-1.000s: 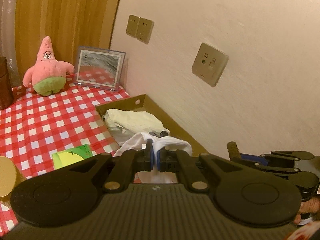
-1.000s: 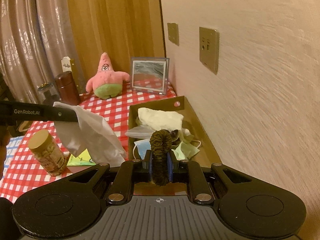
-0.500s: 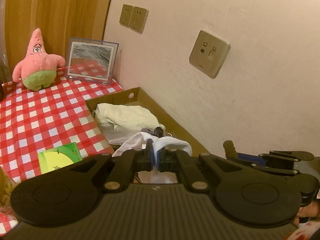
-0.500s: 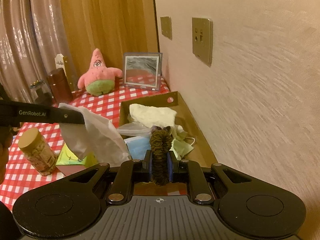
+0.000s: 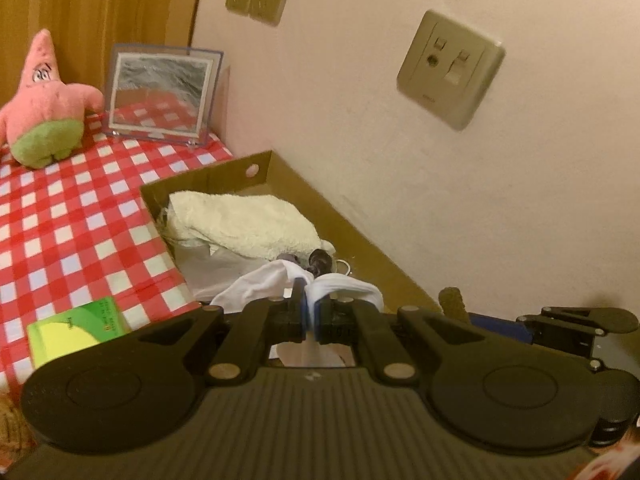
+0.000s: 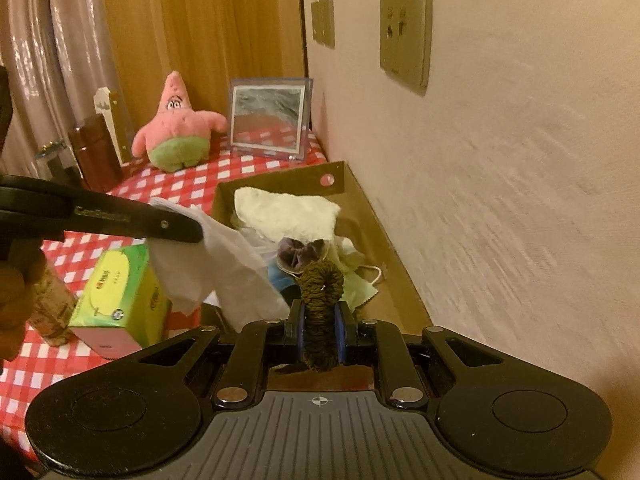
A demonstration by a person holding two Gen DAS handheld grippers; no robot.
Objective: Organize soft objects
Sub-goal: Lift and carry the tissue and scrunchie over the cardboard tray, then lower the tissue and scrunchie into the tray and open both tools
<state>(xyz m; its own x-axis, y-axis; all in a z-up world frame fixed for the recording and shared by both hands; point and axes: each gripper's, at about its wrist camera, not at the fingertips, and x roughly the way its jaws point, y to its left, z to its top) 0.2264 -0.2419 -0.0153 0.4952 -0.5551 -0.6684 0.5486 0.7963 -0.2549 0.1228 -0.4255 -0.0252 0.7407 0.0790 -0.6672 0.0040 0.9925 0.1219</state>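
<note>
Left wrist view: the left tongs (image 5: 310, 314) are pinched shut on a thin white cloth (image 5: 268, 282), which bunches over the tips and hangs above the near end of a long brown cardboard box (image 5: 360, 236) set against the cream wall. Inside the box, at the far end, lies a folded cream terry towel (image 5: 240, 224), with a small dark scrunchie (image 5: 320, 258) just past the tongs. The box stands on a table covered in a red-and-white checked cloth (image 5: 72, 216). A green tissue box (image 5: 76, 330) lies near the left edge, and a pink starfish plush toy (image 5: 42, 104) sits at the back beside a clear-framed picture (image 5: 162, 96). At far right the right tongs (image 5: 464, 312) show side-on, with a brown tuft sticking up. Compared with a second ago, the box and towel appear closer and the plush has slid toward the left edge.

Right wrist view: the right tongs (image 6: 320, 332) are clamped on a dark brown knitted yarn piece (image 6: 322, 292), a thick woolly loop standing upright between the blue pads, held over the near end of the cardboard box (image 6: 384, 240). In the box lie the cream towel (image 6: 288, 212), a purple scrunchie (image 6: 298, 254) and a pale green cloth (image 6: 358, 282). The left tongs (image 6: 196, 232) reach in from the left, with the white cloth (image 6: 224, 272) draped down beside the tissue box (image 6: 120, 292). The tissue box now shows in full, nearer than before.
</note>
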